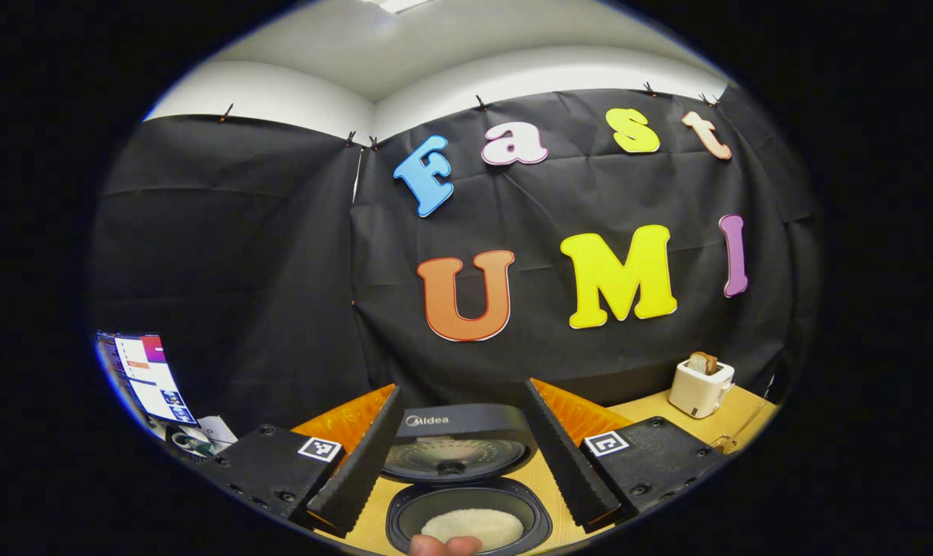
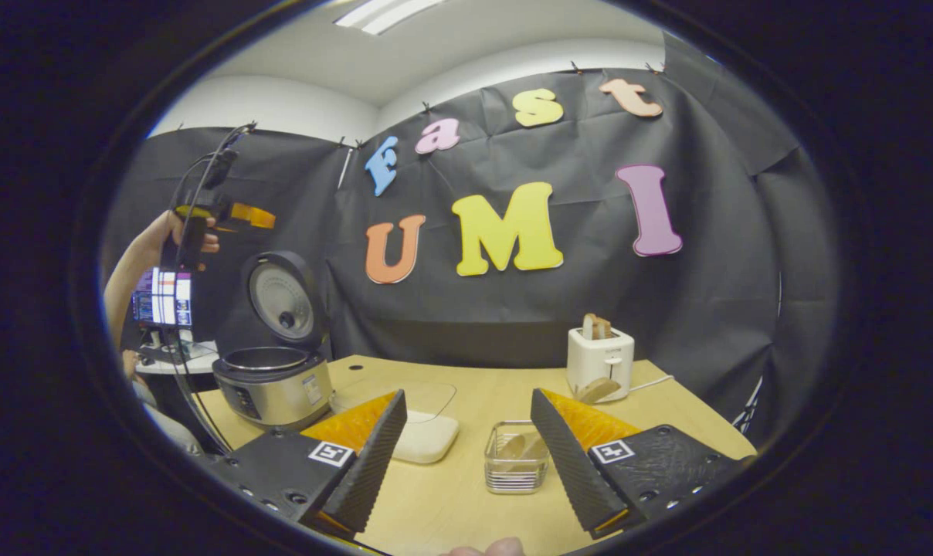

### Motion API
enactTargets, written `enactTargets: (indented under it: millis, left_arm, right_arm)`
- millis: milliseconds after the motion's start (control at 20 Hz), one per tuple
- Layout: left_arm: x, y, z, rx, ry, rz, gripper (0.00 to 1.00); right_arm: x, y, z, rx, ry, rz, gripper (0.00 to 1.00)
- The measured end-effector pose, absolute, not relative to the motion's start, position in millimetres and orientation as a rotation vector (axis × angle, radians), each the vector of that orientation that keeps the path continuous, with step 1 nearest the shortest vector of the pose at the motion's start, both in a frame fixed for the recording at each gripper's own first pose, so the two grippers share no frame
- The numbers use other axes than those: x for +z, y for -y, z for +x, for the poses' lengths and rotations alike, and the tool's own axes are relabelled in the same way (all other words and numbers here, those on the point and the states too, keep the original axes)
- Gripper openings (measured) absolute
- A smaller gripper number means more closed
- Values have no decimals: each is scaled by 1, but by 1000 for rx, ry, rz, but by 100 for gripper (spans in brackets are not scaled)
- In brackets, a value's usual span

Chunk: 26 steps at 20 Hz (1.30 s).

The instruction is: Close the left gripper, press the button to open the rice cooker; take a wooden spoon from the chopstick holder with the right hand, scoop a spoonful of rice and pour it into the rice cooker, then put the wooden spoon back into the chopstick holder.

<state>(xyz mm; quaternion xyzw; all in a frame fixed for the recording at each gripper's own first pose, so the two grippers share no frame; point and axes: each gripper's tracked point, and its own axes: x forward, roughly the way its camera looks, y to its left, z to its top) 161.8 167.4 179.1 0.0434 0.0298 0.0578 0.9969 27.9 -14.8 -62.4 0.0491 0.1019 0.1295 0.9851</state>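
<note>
The rice cooker (image 1: 466, 494) stands open just below my left gripper (image 1: 463, 471), its lid (image 1: 455, 452) tilted back and white rice (image 1: 473, 527) lying in the pot. The left gripper's fingers are spread wide with nothing between them. In the right gripper view the same cooker (image 2: 275, 386) sits at the table's left end, and a hand holds the left gripper (image 2: 231, 216) high above it. My right gripper (image 2: 466, 463) is open and hovers over the table. Between its fingers, farther off, stands the wire chopstick holder (image 2: 517, 459) with wooden spoons in it.
A white container (image 2: 420, 434) with a clear lid lies on the wooden table (image 2: 474, 494) beside the cooker. A white toaster (image 2: 599, 359) holding bread stands at the back right, also seen as the toaster (image 1: 700, 384). A monitor (image 1: 146, 374) is off the table's left.
</note>
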Motion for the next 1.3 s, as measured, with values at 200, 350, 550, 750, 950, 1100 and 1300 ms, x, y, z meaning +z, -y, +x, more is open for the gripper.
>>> enactTargets:
  millis: [200,350,550,750,950,1100,1300]
  left_arm:
    - [172,-192,205,136,-160,64,98]
    - [151,-205,221,139,-254,-3,98]
    - [124,-217,221,164,-367,-14,99]
    - [115,-205,209,151,-377,-66,98]
    - [97,-193,162,142,-380,-46,99]
    - [68,-179,121,131,-385,-65,98]
    - [24,-170,83,157,-328,-74,98]
  right_arm:
    - [-65,-2,24,298,-208,113,92]
    - [-71,-12,26,313,-219,126,100]
    - [-75,-21,25,334,-233,163,96]
    - [-79,-24,21,338,-247,171,96]
    - [-73,-24,16,333,-229,181,96]
    - [-67,-25,9,332,-212,177,95]
    - [-67,-23,-3,324,-198,148,95]
